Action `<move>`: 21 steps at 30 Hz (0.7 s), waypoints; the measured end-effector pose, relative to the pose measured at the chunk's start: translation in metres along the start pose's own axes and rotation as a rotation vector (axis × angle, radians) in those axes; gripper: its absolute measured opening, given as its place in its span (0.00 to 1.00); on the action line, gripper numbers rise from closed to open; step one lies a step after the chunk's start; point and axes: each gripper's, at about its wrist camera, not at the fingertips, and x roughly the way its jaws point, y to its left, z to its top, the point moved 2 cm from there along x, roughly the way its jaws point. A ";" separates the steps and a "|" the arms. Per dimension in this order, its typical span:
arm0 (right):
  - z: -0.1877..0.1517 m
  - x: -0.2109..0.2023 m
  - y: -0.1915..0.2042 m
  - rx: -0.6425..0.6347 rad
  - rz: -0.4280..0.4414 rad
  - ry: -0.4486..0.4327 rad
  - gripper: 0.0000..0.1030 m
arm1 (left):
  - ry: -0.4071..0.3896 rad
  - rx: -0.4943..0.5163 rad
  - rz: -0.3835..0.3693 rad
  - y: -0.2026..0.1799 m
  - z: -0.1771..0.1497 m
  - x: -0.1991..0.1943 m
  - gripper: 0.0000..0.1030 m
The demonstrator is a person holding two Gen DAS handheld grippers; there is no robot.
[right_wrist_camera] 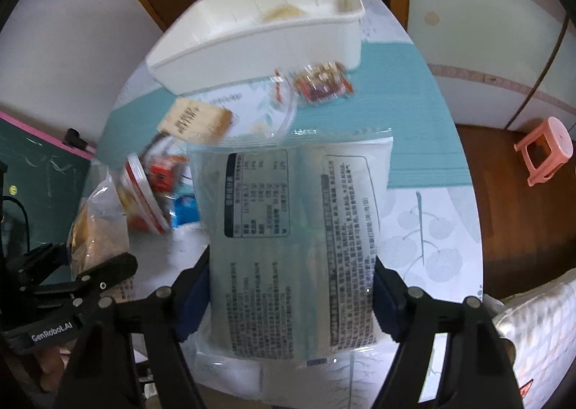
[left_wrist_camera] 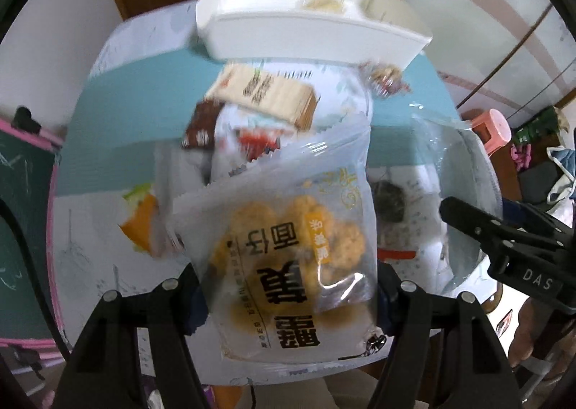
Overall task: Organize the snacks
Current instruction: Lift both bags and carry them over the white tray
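My left gripper point(left_wrist_camera: 289, 301) is shut on a clear bag of yellow crackers point(left_wrist_camera: 288, 257), both pads pressing its sides, and the bag hangs above the table. My right gripper point(right_wrist_camera: 291, 301) is shut on a pale blue-white packet point(right_wrist_camera: 295, 221) with its printed back facing the camera. A white plastic bin point(left_wrist_camera: 306, 23) stands at the far side of the table with a yellowish snack point(left_wrist_camera: 322, 4) inside. Between the bin and the grippers lie a beige packet point(left_wrist_camera: 266, 92), a brown packet point(left_wrist_camera: 201, 128) and a red nut packet point(right_wrist_camera: 324, 83).
The round table point(right_wrist_camera: 424, 229) has a leaf-print cloth and a teal mat point(left_wrist_camera: 126, 113). An orange packet point(left_wrist_camera: 140, 225) lies at the left. A green chalkboard point(right_wrist_camera: 39, 171) stands left of the table and a pink stool point(right_wrist_camera: 543, 146) on the floor to the right.
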 end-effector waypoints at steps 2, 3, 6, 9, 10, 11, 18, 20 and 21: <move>0.006 -0.011 0.005 0.001 0.026 -0.021 0.74 | -0.028 0.002 -0.009 0.002 0.005 -0.015 0.66; 0.009 -0.015 0.007 0.000 0.035 -0.031 0.73 | -0.035 0.003 -0.011 0.013 0.007 -0.020 0.66; 0.019 -0.033 0.012 -0.003 0.071 -0.066 0.73 | -0.068 -0.010 -0.016 0.016 0.017 -0.038 0.66; 0.030 -0.048 0.017 -0.006 0.093 -0.096 0.73 | -0.096 -0.021 -0.024 0.022 0.024 -0.055 0.66; 0.033 -0.053 0.018 -0.009 0.104 -0.106 0.73 | -0.102 -0.024 -0.024 0.024 0.025 -0.059 0.66; 0.037 -0.059 0.019 -0.010 0.117 -0.115 0.73 | -0.109 -0.027 -0.024 0.026 0.029 -0.065 0.67; 0.065 -0.092 0.017 0.034 0.258 -0.157 0.73 | -0.163 -0.034 -0.027 0.035 0.054 -0.091 0.67; 0.075 -0.100 0.015 0.056 0.307 -0.169 0.73 | -0.183 -0.029 -0.024 0.037 0.066 -0.098 0.67; 0.079 -0.102 0.016 0.057 0.309 -0.178 0.73 | -0.194 -0.026 -0.018 0.037 0.071 -0.102 0.67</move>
